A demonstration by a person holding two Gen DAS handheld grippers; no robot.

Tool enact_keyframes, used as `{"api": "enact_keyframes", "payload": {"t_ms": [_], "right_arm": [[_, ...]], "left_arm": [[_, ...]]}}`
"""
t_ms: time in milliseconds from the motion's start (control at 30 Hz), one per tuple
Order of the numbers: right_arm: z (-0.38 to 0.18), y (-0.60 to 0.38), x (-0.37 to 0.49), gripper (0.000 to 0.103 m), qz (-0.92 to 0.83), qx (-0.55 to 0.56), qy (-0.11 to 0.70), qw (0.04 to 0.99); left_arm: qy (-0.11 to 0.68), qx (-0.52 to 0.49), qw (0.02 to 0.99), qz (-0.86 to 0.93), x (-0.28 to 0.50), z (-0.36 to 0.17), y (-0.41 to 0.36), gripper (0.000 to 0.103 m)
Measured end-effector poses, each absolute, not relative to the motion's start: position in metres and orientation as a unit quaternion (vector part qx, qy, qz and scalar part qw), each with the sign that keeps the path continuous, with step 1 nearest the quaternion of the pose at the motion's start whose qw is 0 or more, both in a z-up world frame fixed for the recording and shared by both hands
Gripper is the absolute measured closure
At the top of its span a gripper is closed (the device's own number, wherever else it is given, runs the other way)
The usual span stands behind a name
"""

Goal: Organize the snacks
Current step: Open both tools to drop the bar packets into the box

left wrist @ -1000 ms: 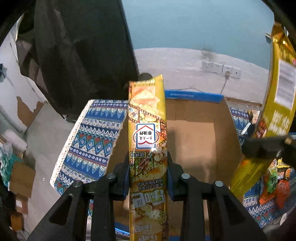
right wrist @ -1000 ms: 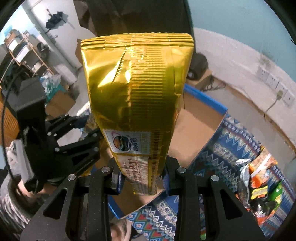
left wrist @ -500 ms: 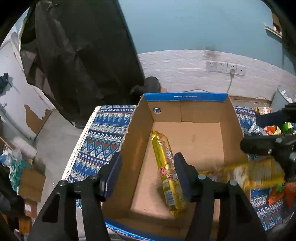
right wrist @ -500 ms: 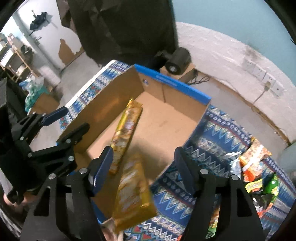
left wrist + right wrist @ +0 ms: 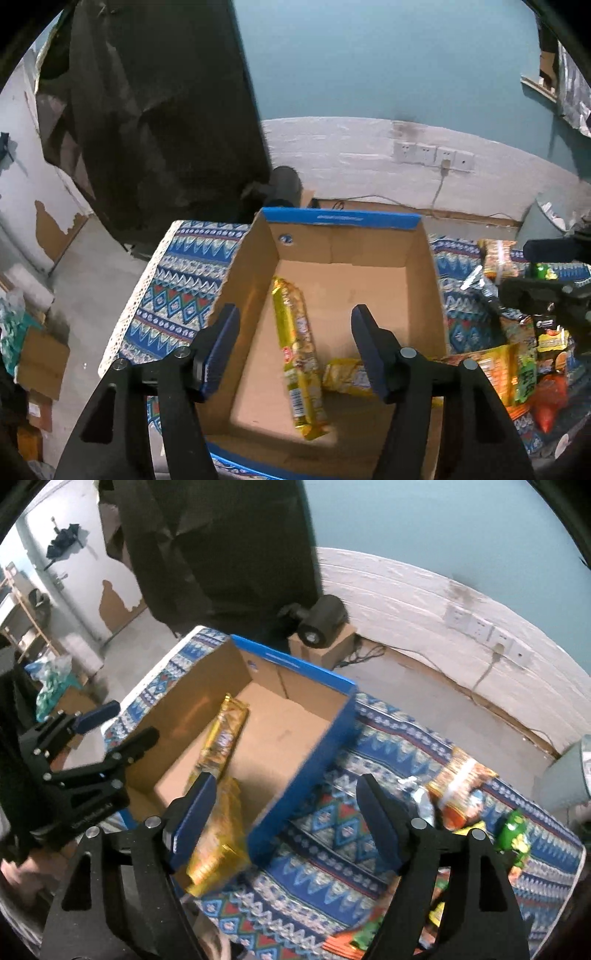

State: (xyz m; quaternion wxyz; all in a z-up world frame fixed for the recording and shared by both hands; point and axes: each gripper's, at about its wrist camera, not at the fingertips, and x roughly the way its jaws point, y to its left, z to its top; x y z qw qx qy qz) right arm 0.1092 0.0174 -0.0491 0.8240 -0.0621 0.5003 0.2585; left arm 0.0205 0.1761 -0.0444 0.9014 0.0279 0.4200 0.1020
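Note:
An open cardboard box with blue rims (image 5: 343,218) (image 5: 295,664) stands on a patterned blue cloth. A long yellow snack pack (image 5: 297,354) (image 5: 221,738) lies inside it along the left wall. A second gold pack (image 5: 347,376) (image 5: 218,842) lies at the box's near end, across the first. My left gripper (image 5: 295,339) is open and empty above the box. My right gripper (image 5: 284,812) is open and empty over the box's right wall. The left gripper also shows in the right wrist view (image 5: 107,731).
A pile of loose snack bags (image 5: 517,362) (image 5: 461,786) lies on the cloth (image 5: 332,867) right of the box. A black round device (image 5: 325,620) sits on a small carton behind the box. A wall with sockets (image 5: 432,153) stands beyond.
Both grippers opened and let go of their yellow packs, which dropped into the box. Both grippers then rose and pulled back; the right one swung right.

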Motion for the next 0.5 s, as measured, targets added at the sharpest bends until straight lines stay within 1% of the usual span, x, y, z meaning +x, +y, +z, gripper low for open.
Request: {"api": "enact_keyframes", "payload": {"t_ms": [267,400,500], "right_arm": [[-0.046,-0.034,0.103,0.025,0.224,-0.051,0.503,0.833],[-0.042,-0.06,0.098,0.025,0.207,-0.044,0.501,0.839],[-0.041,-0.079,0.093,0.025,0.197,-0.038,0.501,0.842]], "left_arm": [[0.403,0.046,0.911,0.068,0.024,-0.031,0.135,0.038],[0.395,0.055,0.916,0.047,0.024,-0.022,0.11,0.034],[0.387,0.065,0.919,0.029,0.023,-0.018,0.091,0.034]]}}
